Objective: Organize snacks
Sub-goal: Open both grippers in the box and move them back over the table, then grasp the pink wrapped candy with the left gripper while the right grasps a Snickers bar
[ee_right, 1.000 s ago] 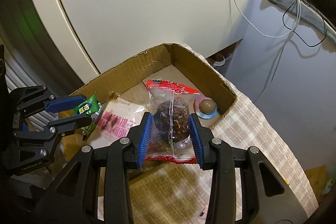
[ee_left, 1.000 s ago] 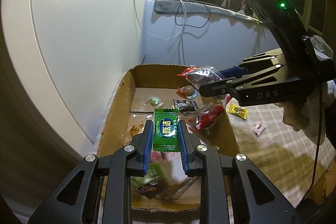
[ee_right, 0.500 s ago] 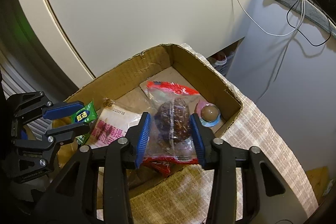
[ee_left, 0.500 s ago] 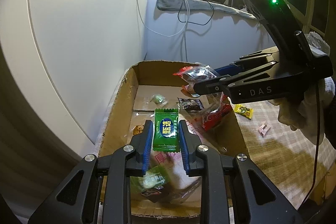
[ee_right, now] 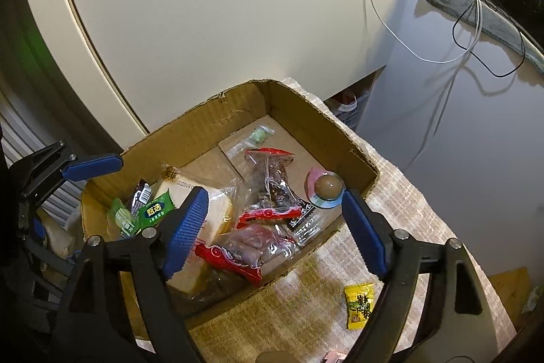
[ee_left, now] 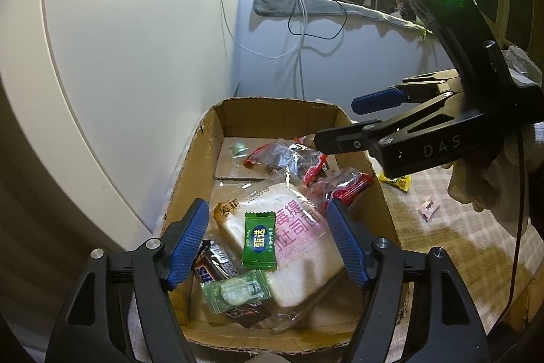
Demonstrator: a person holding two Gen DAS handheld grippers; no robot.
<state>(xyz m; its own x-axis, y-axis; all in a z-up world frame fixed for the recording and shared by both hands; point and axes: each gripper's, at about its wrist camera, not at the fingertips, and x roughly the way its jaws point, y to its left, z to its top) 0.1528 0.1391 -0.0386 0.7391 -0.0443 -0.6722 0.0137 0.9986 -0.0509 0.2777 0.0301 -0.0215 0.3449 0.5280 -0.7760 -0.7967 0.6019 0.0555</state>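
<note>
A cardboard box (ee_left: pixel 272 102) (ee_right: pixel 210 111) holds several snacks. My left gripper (ee_left: pixel 266 210) hangs over its near end, jaws opening, pads touching nothing. Below them the green candy packet (ee_left: pixel 259 240) (ee_right: pixel 154 211) lies loose on a bagged bread slice (ee_left: pixel 299 227) (ee_right: pixel 210 210). My right gripper (ee_right: pixel 273 194) (ee_left: pixel 335 123) hovers over the box's right side, jaws also opening and free of any snack. The clear red-edged packet of dark snack (ee_right: pixel 272 182) (ee_left: pixel 285 155) rests on the box floor beneath it.
Also in the box are a second red packet (ee_right: pixel 251 250), a chocolate bar (ee_left: pixel 212 264), a pale green candy (ee_left: pixel 238 291) and a jelly cup (ee_right: pixel 326 187). A yellow packet (ee_right: pixel 358 305) and a small pink candy (ee_left: pixel 429 208) lie on the checked cloth right of the box. A wall stands close to the left.
Both grippers went from shut to wide open. The green packet dropped from the left jaws onto the bread pack, and the red-edged packet dropped from the right jaws into the box.
</note>
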